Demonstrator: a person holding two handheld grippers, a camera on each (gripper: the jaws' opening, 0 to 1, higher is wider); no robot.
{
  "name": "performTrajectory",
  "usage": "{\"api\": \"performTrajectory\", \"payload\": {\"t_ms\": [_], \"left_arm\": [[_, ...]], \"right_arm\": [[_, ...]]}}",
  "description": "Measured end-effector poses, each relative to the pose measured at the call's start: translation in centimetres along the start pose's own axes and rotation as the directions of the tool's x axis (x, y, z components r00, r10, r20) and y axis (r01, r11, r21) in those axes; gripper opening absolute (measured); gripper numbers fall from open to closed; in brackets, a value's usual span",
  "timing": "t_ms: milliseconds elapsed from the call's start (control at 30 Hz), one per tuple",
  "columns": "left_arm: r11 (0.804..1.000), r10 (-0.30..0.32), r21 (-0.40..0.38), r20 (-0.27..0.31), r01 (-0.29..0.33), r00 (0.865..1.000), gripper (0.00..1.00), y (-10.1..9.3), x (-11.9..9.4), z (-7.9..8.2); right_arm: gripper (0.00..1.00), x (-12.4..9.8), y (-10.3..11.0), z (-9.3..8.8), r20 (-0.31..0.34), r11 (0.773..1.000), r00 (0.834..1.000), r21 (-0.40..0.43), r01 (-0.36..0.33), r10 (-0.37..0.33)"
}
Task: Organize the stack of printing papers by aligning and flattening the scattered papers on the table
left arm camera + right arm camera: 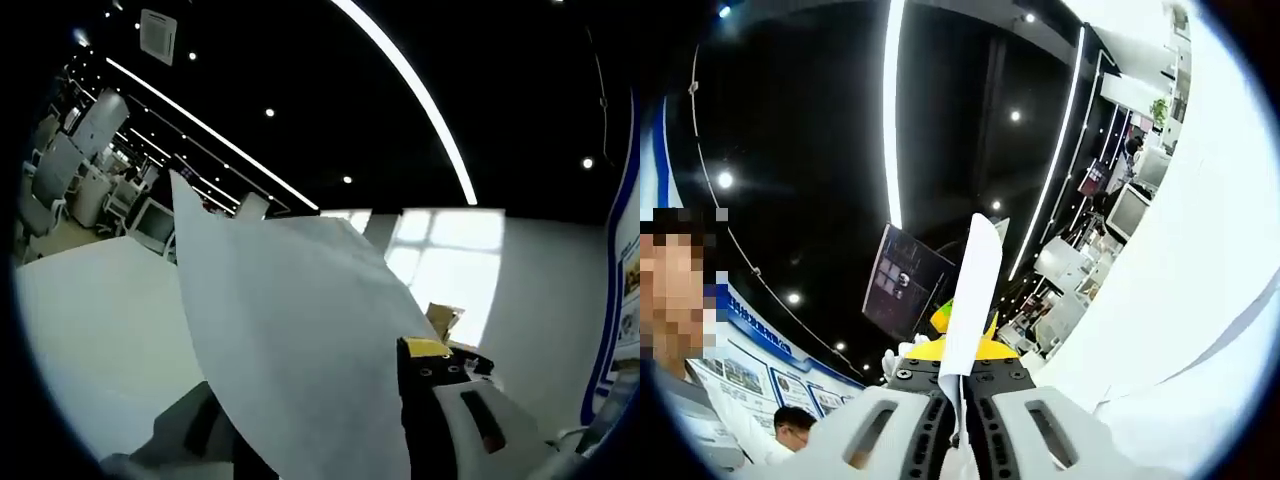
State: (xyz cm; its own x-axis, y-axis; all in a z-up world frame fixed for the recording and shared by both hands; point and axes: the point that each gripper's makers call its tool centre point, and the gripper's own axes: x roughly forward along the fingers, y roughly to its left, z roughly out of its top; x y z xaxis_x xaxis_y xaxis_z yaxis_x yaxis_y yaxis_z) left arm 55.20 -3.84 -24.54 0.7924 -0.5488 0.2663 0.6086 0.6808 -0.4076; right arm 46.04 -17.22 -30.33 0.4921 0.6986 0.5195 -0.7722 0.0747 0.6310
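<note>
**Paper held up in both my grippers**

In my left gripper view, the white table [90,330] sits on the left side, tilted in the picture. Far behind it I see office chairs [45,190] and a computer screen [150,222]. In the middle, a big white sheet of paper [300,340] stands up in front of the camera. Its top corner points up at the dark ceiling [330,90], where a long bright light strip [420,100] runs across. My left gripper [330,455] is at the bottom. The paper covers the space between its jaws, so I cannot tell how far apart they are, or whether they pinch it. A jaw with a yellow tip pokes out on the right of the paper.

In my right gripper view, a person in white [790,430] stands low on the left, next to a blue wall with posters [750,345]. In the middle, my right gripper [962,425] has its jaws squeezed together on the paper [972,300]. I see the paper edge-on, like a thin white strip going up. On the right, the white table [1200,300] is tilted steeply, with screens [1130,210] past it.
</note>
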Motion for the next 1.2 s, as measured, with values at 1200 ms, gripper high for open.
{"api": "performTrajectory", "payload": {"t_ms": [1200], "left_arm": [[0.992, -0.088, -0.083, 0.035, 0.09, 0.996, 0.06, -2.0, -0.2, 0.8]], "right_arm": [[0.0, -0.3, 0.5, -0.4, 0.0, 1.0, 1.0, -0.006, -0.011, 0.011]]}}
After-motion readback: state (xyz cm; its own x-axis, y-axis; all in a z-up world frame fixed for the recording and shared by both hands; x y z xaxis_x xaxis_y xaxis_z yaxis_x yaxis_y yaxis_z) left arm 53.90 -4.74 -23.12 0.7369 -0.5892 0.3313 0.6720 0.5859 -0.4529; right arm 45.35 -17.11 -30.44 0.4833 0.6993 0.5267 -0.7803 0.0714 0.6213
